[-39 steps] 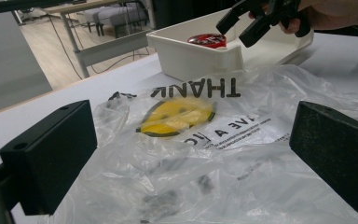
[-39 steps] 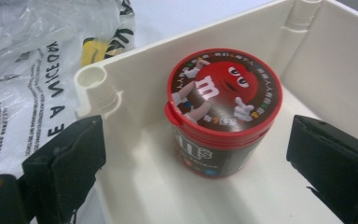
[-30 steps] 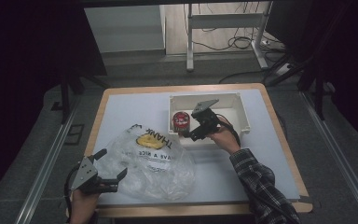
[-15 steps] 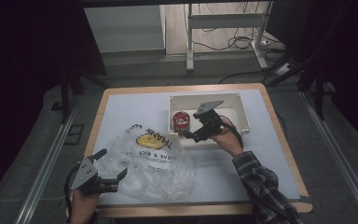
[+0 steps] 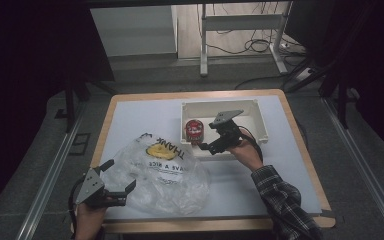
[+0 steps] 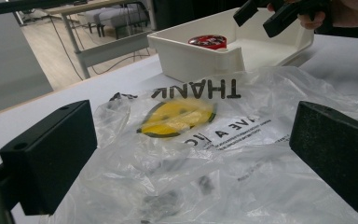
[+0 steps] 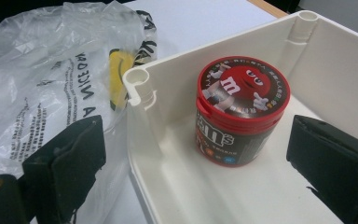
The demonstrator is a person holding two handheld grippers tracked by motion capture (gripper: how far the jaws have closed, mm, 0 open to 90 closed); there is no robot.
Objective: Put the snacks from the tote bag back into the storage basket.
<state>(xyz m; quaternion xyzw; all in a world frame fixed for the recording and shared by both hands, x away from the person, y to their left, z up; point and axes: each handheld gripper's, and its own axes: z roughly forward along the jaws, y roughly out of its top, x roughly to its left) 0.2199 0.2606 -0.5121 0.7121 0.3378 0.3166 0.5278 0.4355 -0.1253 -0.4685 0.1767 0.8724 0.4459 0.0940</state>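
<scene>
A crumpled clear plastic bag [image 5: 166, 171] with a yellow smiley and black "THANK" print [image 6: 193, 91] lies on the near left of the table. My left gripper [image 5: 120, 176] rests at the bag's near left edge, open, its jaws wide apart with the film [image 6: 191, 154] lying between them untouched. A red-lidded candy tub [image 5: 193, 130] stands upright in the left end of a white tray [image 5: 252, 107]. My right gripper [image 5: 200, 145] hovers open at the tray's near left corner. In the right gripper view one jaw is outside the tray wall [image 7: 142, 116], the other inside, with the tub [image 7: 240, 112] ahead between them.
The tray [image 6: 200, 60] sits at the table's far right; its right half holds nothing. A wooden border [image 5: 305, 150] rims the white tabletop. Beyond the table are a dark floor, a desk frame and cables.
</scene>
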